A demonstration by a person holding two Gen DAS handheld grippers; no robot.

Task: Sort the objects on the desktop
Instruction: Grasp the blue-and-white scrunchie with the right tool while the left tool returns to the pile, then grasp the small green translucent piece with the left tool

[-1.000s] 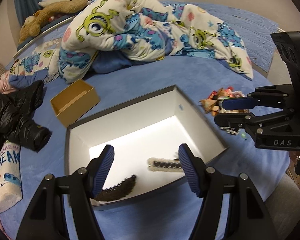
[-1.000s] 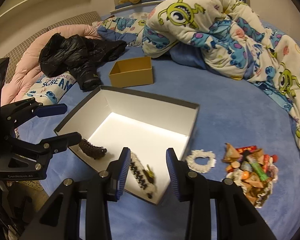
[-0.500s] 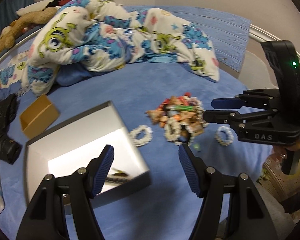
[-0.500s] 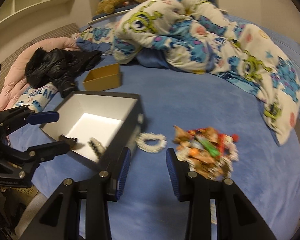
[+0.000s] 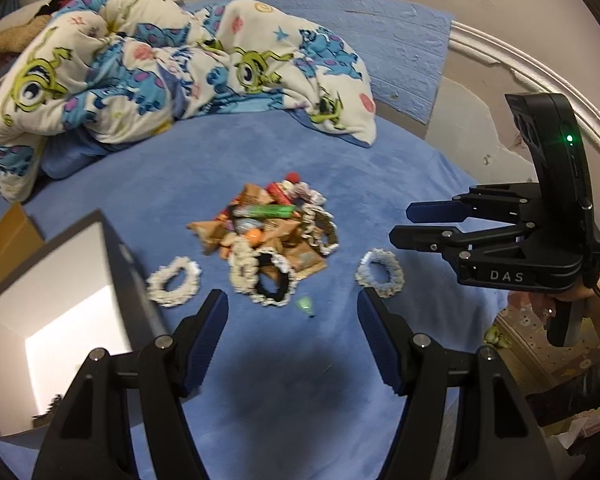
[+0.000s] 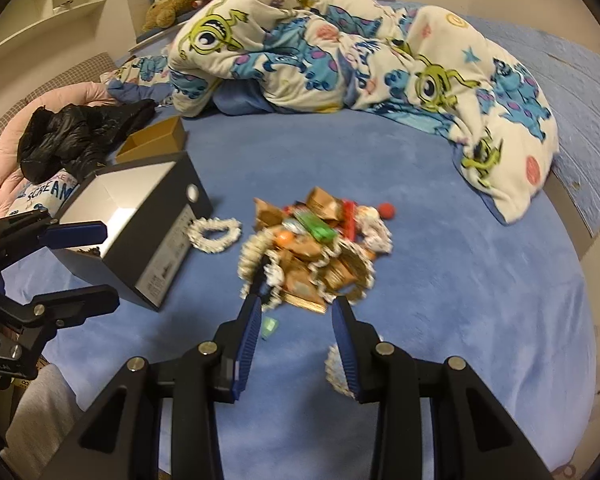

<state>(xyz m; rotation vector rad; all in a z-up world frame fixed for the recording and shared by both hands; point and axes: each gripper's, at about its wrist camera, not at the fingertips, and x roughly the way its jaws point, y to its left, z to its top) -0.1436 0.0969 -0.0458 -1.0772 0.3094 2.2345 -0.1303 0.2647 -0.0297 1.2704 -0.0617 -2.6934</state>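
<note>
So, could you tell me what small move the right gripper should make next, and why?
Probably ease the right gripper down and slightly right over the lone pale frilly scrunchie beside its right finger. Its jaws stand open and empty, and that scrunchie lies apart from the mixed pile of wrappers and scrunchies.

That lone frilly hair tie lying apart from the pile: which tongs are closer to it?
Right. The right tongs hang open just above the lone hair tie, which peeks beside one fingertip. The left tongs are open too, further off toward the grey box.
</note>
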